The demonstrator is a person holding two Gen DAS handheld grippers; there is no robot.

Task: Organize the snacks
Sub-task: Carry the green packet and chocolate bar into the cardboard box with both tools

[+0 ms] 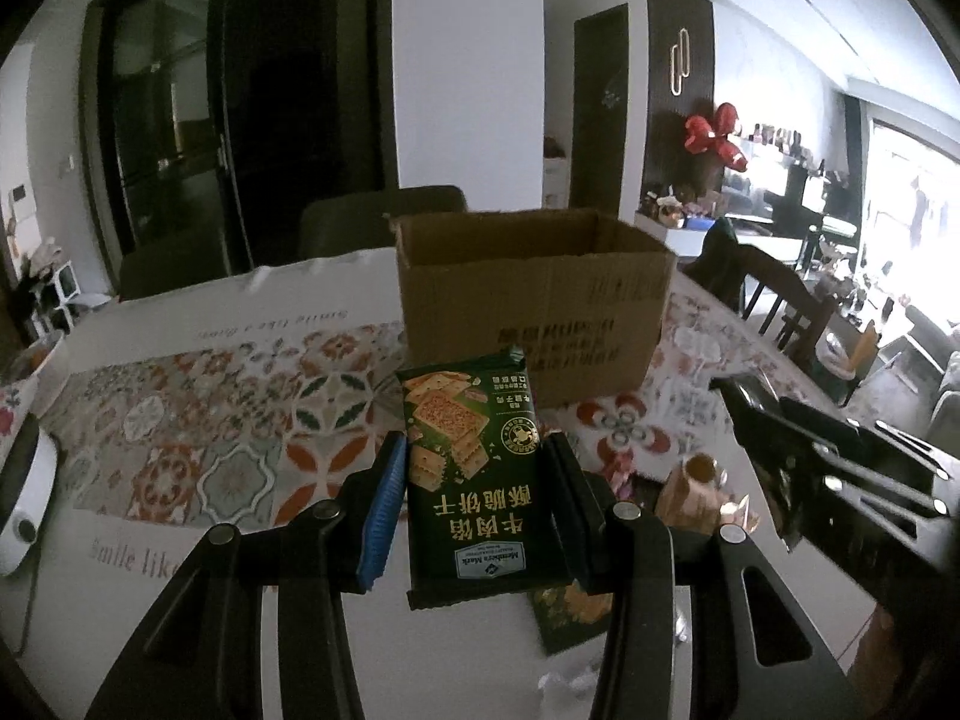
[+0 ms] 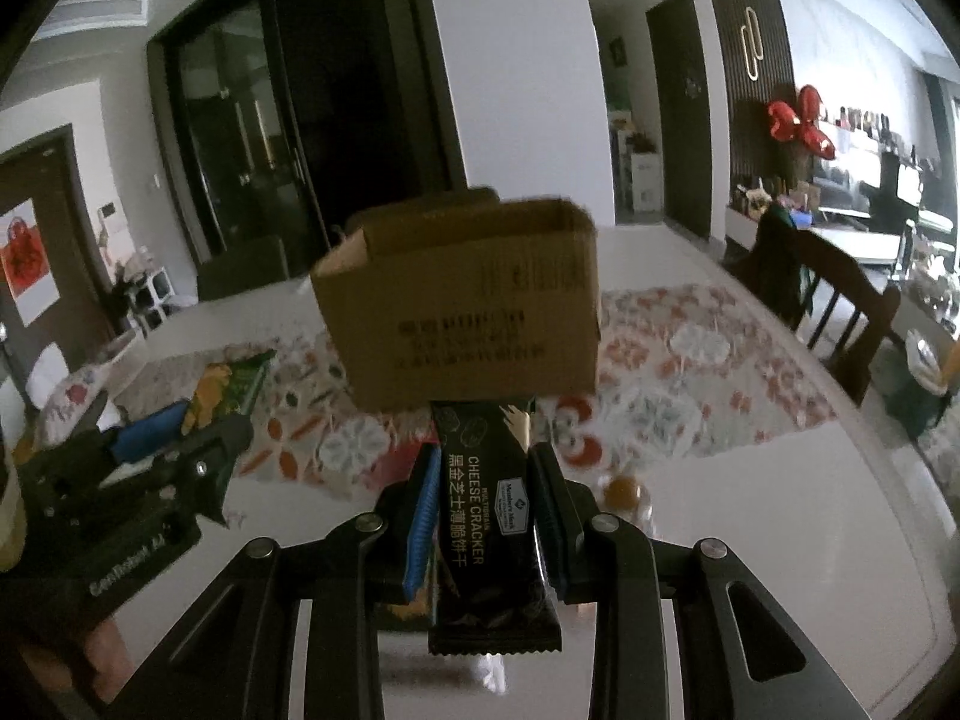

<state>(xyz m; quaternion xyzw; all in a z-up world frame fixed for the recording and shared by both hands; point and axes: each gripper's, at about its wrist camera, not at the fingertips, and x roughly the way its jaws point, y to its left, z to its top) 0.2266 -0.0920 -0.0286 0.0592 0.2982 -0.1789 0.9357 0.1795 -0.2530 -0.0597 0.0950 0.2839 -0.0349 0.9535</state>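
While both packets look light, crinkly and crushable, left gripper [image 1: 474, 468] clamps the green cracker pack [image 1: 471, 468] mid-body; right gripper [image 2: 483, 501] likewise pinches the black cheese cracker pack [image 2: 486, 504]

A white table [image 1: 336, 630] fills the lower frame, a floral patterned runner [image 1: 240, 420] across its middle. An open cardboard box [image 1: 534, 306] stands on it at centre; small snack packets [image 1: 696, 492] lie lower right.

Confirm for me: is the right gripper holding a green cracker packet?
No: the right gripper is shut on a black cheese cracker packet.
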